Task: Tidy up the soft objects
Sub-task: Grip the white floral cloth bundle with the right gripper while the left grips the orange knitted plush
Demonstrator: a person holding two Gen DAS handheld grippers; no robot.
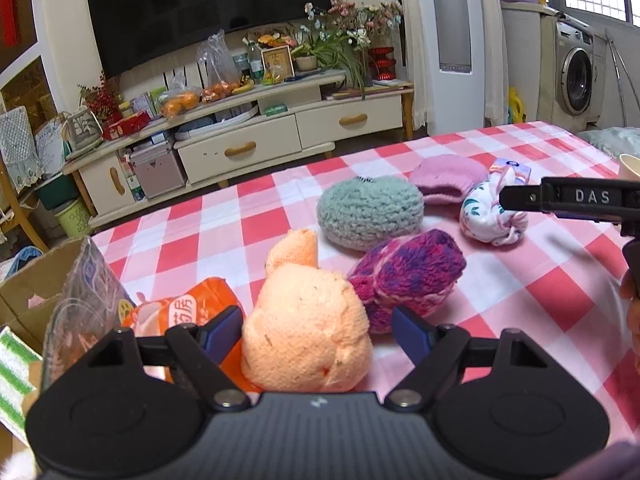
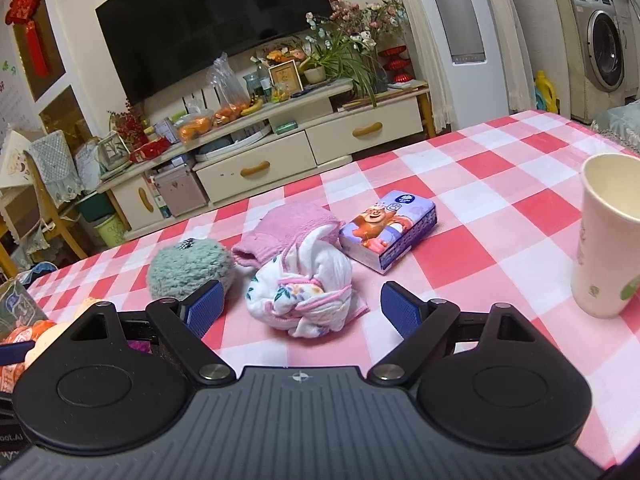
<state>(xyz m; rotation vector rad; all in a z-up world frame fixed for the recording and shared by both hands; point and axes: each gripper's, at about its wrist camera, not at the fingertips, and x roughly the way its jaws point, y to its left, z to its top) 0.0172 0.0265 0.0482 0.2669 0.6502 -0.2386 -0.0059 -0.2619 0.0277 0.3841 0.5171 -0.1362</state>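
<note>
- The right gripper (image 1: 516, 197) shows from the side in the left wrist view, with the raised letters "DAS" on its black arm.
- An orange packet (image 1: 180, 312) printed with two white Chinese characters lies just left of the peach towel bundle (image 1: 306, 330), touching it.
- A tissue pack (image 2: 390, 230) with a cartoon bear and a small blue logo too small to read lies right of the pink knit piece (image 2: 288, 226), on the red-and-white checked tablecloth (image 2: 500, 216).
- A paper cup (image 2: 606, 236) stands upright well right of the tissue pack; its inside is only partly seen.
- A cardboard box (image 1: 30, 292) sits left of the peach towel bundle, beyond the table edge; its contents cannot be told.
- The left gripper (image 1: 318, 330) has its jaws apart, one blue pad on each side of the peach towel bundle; contact cannot be told.
- The right gripper (image 2: 300, 310) is spread wide, with the floral cloth bundle (image 2: 306, 292) between its pads and untouched.
- The grey-green knit ball (image 1: 370, 214) lies beyond the peach towel bundle, the purple knit bundle (image 1: 404, 276) just right of it, touching.
</note>
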